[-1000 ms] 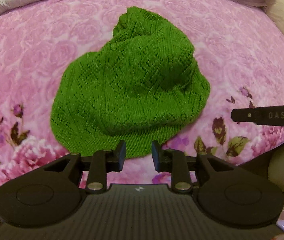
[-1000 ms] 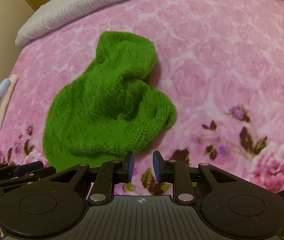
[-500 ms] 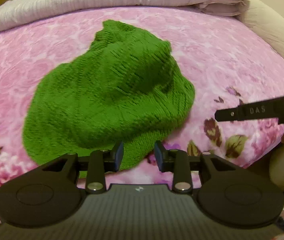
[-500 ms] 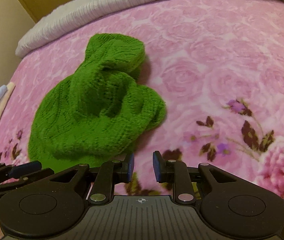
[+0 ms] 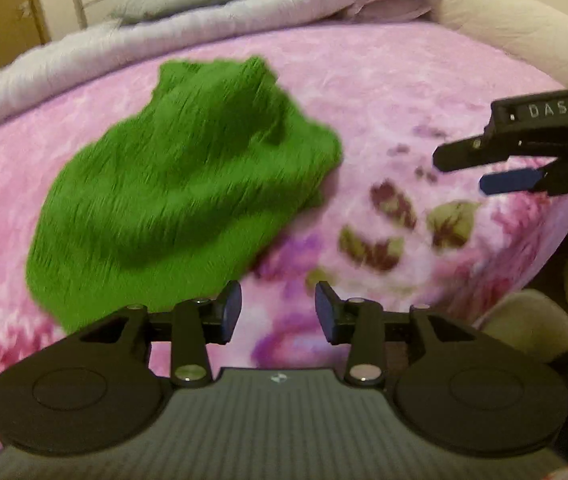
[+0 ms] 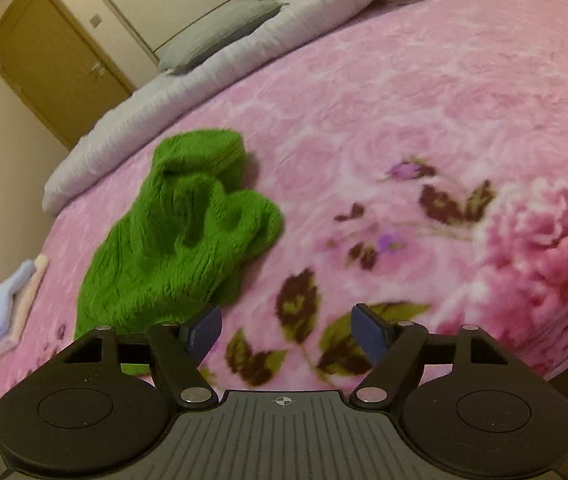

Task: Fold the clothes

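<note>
A crumpled green knit sweater [image 5: 188,192] lies in a heap on the pink floral bedspread [image 5: 404,80]; it also shows in the right wrist view [image 6: 180,240]. My left gripper [image 5: 278,312] is open and empty, just in front of the sweater's near edge. My right gripper [image 6: 286,330] is open wide and empty, to the right of the sweater's near edge. The right gripper also shows at the right edge of the left wrist view [image 5: 472,168], above the bedspread.
A folded grey-white duvet [image 6: 212,80] and a grey pillow [image 6: 220,36] lie along the far side of the bed. A small stack of pale blue and pink cloths [image 6: 12,304] sits at the bed's left edge. A door [image 6: 52,68] stands beyond.
Both grippers have opened wider and pulled back and tilted up from the sweater. The sweater has stayed in its heap.
</note>
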{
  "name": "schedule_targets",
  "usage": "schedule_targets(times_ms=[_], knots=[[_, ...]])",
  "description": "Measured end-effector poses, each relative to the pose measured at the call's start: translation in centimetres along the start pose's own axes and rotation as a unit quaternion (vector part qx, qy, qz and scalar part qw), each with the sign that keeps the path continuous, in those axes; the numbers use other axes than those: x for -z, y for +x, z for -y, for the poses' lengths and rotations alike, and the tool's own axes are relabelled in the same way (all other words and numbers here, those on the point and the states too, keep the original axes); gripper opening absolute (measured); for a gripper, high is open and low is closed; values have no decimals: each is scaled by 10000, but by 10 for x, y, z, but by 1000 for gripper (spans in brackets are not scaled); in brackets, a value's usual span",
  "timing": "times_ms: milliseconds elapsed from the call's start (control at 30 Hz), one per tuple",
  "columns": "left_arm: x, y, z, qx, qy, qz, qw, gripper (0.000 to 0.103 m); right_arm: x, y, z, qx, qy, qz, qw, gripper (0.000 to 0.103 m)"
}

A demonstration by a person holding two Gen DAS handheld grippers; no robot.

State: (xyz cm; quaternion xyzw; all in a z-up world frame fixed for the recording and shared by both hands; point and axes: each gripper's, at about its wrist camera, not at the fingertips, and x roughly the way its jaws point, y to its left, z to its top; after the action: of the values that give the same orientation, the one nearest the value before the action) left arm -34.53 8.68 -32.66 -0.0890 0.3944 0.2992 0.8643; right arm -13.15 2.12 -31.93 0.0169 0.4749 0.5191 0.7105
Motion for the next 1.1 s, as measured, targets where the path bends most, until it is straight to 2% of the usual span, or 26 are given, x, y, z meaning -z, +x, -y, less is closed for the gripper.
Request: schedule_targets(times_ms=[67,267,367,567,600,700,733,800,867,933,967,1033,1100], knots=[[-11,12,8,-127,91,37,9999,39,-7,2,9,-114,86,-5,9999,75],[-33,52,27,-367,560,0,9978,39,-41,29,40,-2,213,-145,9997,75],[-39,69,35,-601,888,40,9942,39,-55,40,48,54,266,-192,9994,75],[-47,90,31,-641,1192,100,9907,40,-64,51,55,91,424,-330,9985,75],[-48,94,31,-642,1239,109,9902,37,-64,52,56,109,469,-343,9982,75],[-52,104,28,-646,1379,136,9882,9,-63,51,58,151,617,-338,9974,75],[-53,107,27,-647,1425,145,9876,6,-62,48,59,174,626,-281,9975,75],[-72,90,6,-106,804,286,9963,5,-60,41,60,220,636,-158,9976,75],[-99,57,-15,451,344,692,9960,5,-57,34,64,312,752,-49,9967,75],[-127,23,-35,980,-46,1145,9886,5,-55,27,69,388,945,90,9947,75],[-141,3,-44,1219,-217,1441,9818,5,-55,23,70,422,1030,169,9936,75],[-169,-39,-64,1620,-546,2106,9625,4,-58,16,71,481,1140,325,9918,75],[-190,-76,-88,1830,-924,2731,9399,4,-65,10,68,507,1144,477,9910,75]])
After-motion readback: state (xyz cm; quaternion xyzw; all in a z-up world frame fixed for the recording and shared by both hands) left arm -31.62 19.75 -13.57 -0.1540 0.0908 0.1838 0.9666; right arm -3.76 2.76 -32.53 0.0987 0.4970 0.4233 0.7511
